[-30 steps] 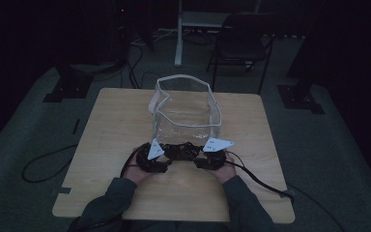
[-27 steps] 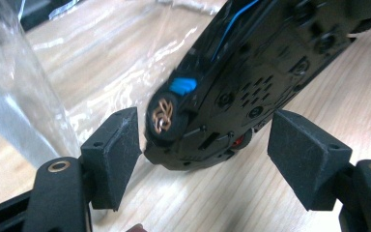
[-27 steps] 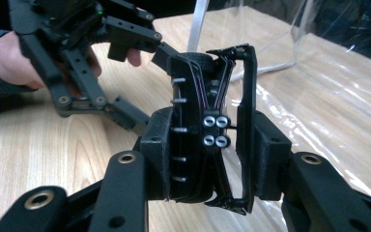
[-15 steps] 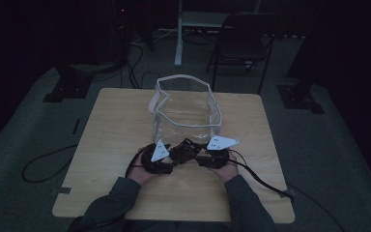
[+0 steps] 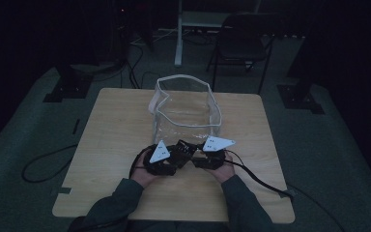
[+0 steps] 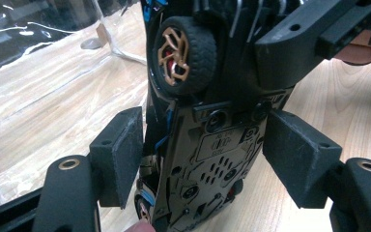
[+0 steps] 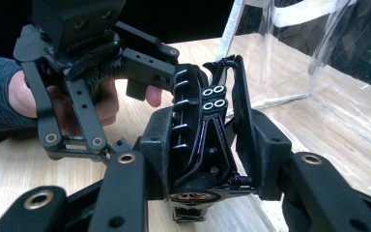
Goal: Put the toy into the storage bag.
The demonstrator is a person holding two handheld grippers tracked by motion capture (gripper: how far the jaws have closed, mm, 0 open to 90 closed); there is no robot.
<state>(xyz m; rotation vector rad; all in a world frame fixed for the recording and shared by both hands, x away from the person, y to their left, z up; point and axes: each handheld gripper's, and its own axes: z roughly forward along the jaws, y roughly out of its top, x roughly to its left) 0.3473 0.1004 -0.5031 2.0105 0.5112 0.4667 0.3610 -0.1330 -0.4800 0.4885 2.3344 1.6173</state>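
A black toy car (image 5: 182, 149) with gold-spoked wheels is held on its side just above the wooden table (image 5: 111, 125), in front of a clear plastic bag (image 5: 183, 104). My left gripper (image 5: 173, 157) comes in from the left. In the left gripper view its pads press both sides of the car's underside (image 6: 222, 145), so the left gripper (image 6: 205, 159) is shut on it. My right gripper (image 5: 195, 154) comes in from the right. In the right gripper view the right gripper (image 7: 212, 159) is clamped on the car's rear end (image 7: 207, 125). The bag (image 7: 319, 63) stands open-topped just beyond.
The bag's white-trimmed rim (image 5: 181, 82) stands upright mid-table. A cable (image 5: 261, 181) trails from the right gripper off the table's right front. A chair (image 5: 239, 43) and stand bases sit on the dark floor behind. A person's hand (image 7: 29, 96) holds the left gripper.
Both hands have stayed almost in place in front of the bag. The left gripper has shifted slightly right and toward the front edge with the car.
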